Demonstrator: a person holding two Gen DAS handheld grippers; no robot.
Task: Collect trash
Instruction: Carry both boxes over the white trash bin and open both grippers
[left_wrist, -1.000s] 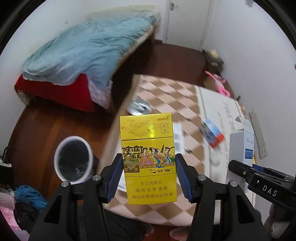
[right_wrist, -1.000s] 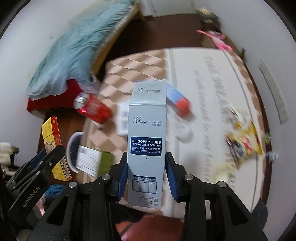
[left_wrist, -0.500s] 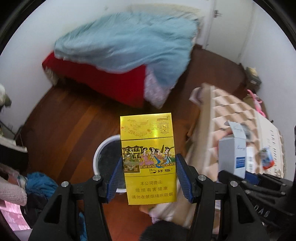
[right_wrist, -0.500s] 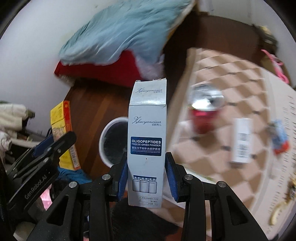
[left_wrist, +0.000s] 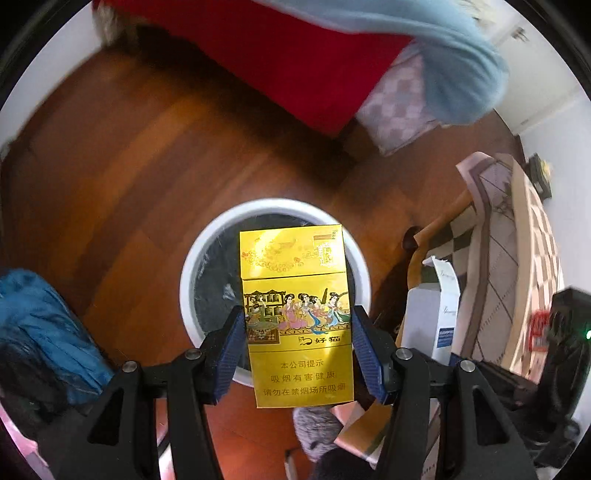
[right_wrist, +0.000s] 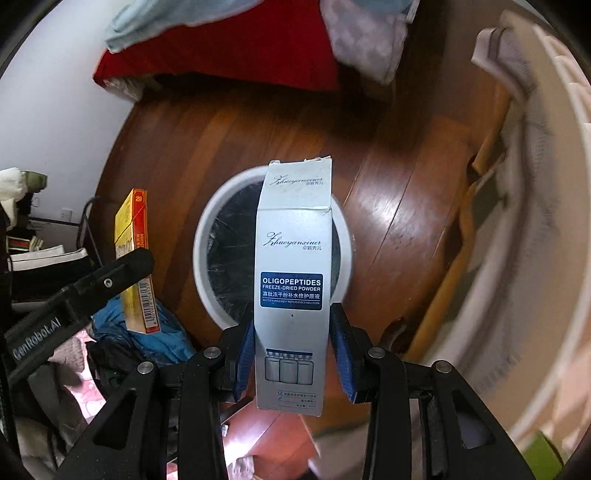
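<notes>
Left wrist view: both grippers have swung from the table to above the bin (left_wrist: 192, 266), left gripper (left_wrist: 298, 349) clamping cigarette pack (left_wrist: 295, 317), right gripper (right_wrist: 291, 349) clamping skincare box (right_wrist: 291, 258); drop seems imminent.

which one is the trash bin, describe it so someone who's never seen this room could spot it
Start at the bed with the red base and come down across the brown wooden floor to the round open container standing beside the table's corner. That is the trash bin: a white rim around a black liner, seen from above behind the yellow cigarette pack. Nothing else on the floor is round and white-rimmed.
</notes>
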